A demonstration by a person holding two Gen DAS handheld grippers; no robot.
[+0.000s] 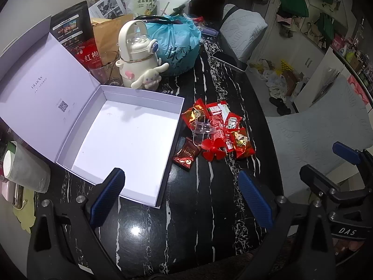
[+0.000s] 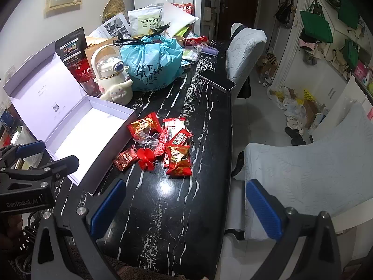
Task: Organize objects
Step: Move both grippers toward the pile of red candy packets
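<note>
Both grippers, left gripper [image 1: 181, 200] and right gripper [image 2: 186, 207], hover with jaws spread, holding nothing. Red snack packets [image 1: 218, 131] lie beside the empty open box [image 1: 126, 140]; nothing is packed yet.

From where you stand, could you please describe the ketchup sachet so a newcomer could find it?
Start at the open lilac cardboard box on the black marble table; beside it lies a pile of red snack wrappers. The small red ketchup sachet alone bears a white label.
</note>
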